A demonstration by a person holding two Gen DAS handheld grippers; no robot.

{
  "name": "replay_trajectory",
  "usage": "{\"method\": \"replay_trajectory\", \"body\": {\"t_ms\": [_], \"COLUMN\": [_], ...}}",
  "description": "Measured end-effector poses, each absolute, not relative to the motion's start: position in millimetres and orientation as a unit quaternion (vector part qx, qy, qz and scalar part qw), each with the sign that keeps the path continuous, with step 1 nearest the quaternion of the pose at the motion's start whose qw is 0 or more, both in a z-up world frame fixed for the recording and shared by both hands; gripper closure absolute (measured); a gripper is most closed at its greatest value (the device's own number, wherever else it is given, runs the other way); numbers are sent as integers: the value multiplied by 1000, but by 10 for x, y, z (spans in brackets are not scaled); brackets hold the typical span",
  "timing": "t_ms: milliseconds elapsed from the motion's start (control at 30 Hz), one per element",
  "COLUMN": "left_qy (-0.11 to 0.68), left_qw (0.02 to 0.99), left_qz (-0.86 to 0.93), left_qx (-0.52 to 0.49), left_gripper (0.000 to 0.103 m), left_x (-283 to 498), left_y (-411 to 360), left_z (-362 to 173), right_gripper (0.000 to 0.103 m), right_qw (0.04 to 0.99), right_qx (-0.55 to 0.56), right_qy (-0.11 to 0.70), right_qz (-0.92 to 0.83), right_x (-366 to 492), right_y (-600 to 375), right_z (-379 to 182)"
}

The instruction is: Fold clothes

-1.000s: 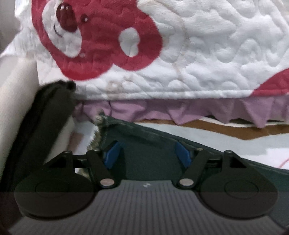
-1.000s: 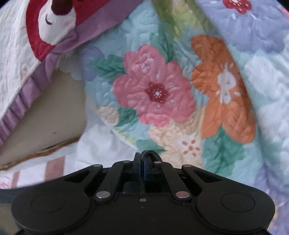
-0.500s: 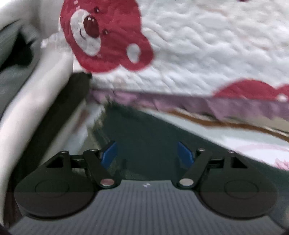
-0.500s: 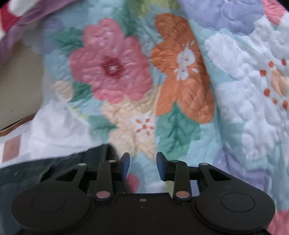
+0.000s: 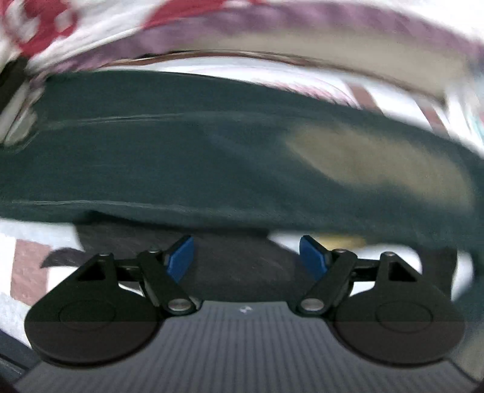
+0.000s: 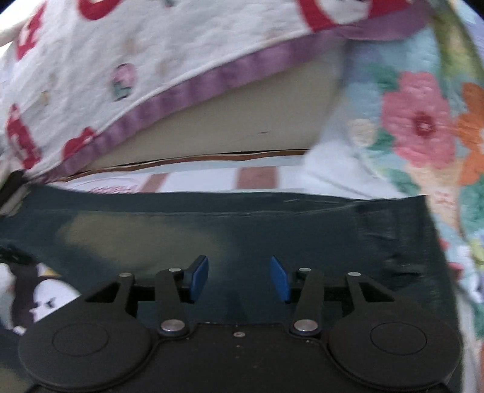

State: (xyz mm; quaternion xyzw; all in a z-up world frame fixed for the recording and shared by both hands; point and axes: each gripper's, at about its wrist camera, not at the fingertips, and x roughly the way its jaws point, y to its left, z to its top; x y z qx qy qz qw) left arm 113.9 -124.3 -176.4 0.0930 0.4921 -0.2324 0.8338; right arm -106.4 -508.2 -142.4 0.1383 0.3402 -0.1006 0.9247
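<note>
Over on the left, the left tongs [image 5: 246, 261] hang with their blue pads [image 5: 181, 262] spread wide and nothing between them, held just short of the near edge of the dark green garment [image 5: 187, 157]. That view is smeared with motion, so fine detail is lost, but the garment lies flat in a broad band across the striped sheet [image 5: 27, 266], with a pale tan patch [image 5: 372, 160] showing toward its right side and a dark grey shape under its near hem that I cannot identify. Behind it runs the white quilt with red figures [image 5: 45, 27] and its purple frill. Moving right, the right tongs [image 6: 239, 279] are also parted, pads [image 6: 199, 276] well apart and gripping nothing, poised over the same dark green garment [image 6: 302, 235], whose far edge lies straight and whose right corner [image 6: 420, 202] sits beside the floral quilt [image 6: 420, 121]. A black-and-white printed figure [image 6: 39, 290] shows at the garment's left end, near the tan patch [image 6: 127, 232]. Beyond the garment, the striped sheet [image 6: 257, 178] meets a beige panel [image 6: 242, 127], partly covered by the white quilt with its purple border [image 6: 193, 87].
</note>
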Motion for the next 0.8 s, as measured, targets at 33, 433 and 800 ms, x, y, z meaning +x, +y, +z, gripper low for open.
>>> {"method": "replay_trajectory", "body": {"t_ms": [33, 433, 800], "left_qy": [487, 432, 406], "left_qw": [831, 754, 704], "left_qz": [-248, -492, -558], "left_qx": [100, 57, 171], "left_gripper": [27, 27, 40], "left_x": [1009, -175, -840], "left_y": [-1321, -1726, -2071], "left_z": [-1740, -1430, -1557], "right_gripper": [52, 47, 55], "right_qw": [926, 905, 834], "right_qx": [144, 183, 386], "right_qy": [337, 360, 334], "right_qz": [-90, -131, -209], "right_x": [-1072, -2607, -4073], "right_y": [-4994, -4772, -5127], "right_z": [-1395, -1165, -1240]}}
